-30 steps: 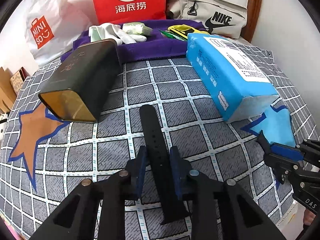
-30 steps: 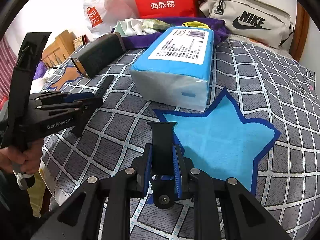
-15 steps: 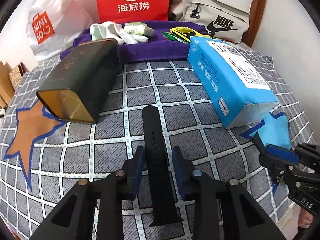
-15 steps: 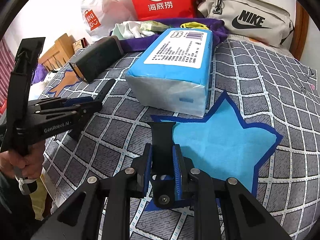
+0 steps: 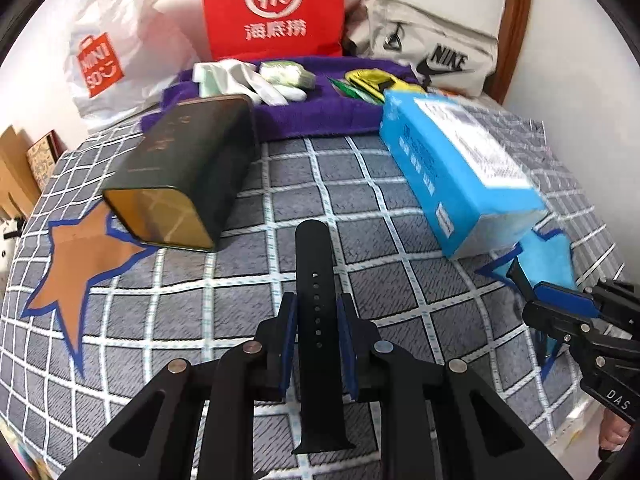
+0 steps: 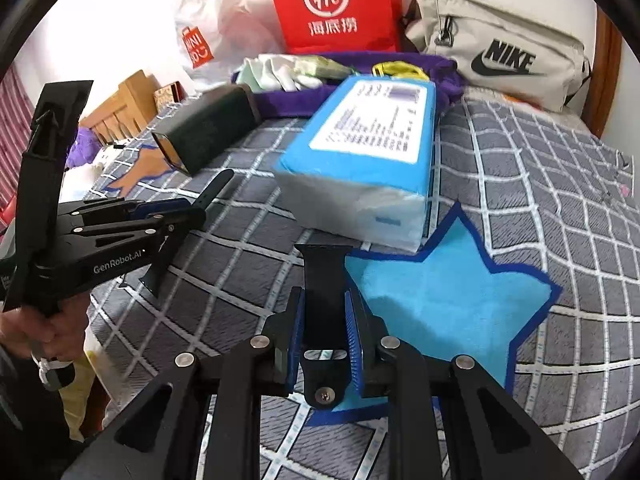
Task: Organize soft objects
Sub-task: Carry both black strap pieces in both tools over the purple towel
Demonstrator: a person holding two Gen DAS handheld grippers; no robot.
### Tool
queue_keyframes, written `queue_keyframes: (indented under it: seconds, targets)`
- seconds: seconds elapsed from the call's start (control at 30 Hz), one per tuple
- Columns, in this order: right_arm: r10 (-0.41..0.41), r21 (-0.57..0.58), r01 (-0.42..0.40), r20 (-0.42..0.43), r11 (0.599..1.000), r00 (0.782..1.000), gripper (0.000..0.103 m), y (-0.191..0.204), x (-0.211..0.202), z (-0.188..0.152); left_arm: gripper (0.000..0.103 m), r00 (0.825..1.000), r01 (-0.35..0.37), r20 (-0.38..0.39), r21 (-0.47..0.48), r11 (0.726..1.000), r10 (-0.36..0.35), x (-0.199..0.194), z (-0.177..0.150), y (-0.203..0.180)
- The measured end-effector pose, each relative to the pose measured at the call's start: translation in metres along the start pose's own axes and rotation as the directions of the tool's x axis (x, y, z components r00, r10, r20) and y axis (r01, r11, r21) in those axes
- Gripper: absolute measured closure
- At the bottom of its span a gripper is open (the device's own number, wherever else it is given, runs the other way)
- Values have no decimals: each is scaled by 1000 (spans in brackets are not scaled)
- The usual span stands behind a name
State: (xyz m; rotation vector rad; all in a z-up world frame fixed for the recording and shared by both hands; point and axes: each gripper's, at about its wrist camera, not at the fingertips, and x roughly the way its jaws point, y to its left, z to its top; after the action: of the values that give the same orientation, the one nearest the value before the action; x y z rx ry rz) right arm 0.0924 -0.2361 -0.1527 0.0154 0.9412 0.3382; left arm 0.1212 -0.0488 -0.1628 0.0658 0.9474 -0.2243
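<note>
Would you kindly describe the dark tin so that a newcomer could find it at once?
Start at the red paper bag standing at the back; a purple towel lies in front of it. The dark tin lies on its side against the towel's left end, its gold end over the orange star patch: the only dark, hard-sided box there.

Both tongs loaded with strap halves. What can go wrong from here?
1. The left tongs grip the long holed strap only by its thin edges; it may twist or slip out.
2. The right tongs hold the buckle strap close behind the blue tissue pack; moving forward could shove the pack.
3. The two tools sit close together and might collide.
</note>
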Motion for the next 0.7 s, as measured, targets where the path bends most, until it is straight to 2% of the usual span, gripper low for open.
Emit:
queue_keyframes:
  seconds: [0.37,0.43,0.7]
  targets:
    - [-3,-18,4,72,1000,997,83,15,-36,19,84,995,4,98,-40,999,0,-55,17,21]
    - [-4,-24,6,83,1000,997,83,17,-41,24,84,994,19,107,-52,998,-14,-61,22,25]
    - [2,-24,0,108,1000,994,83,18,-53,49,84,989,5,145,-84,996,7,-79,43,36]
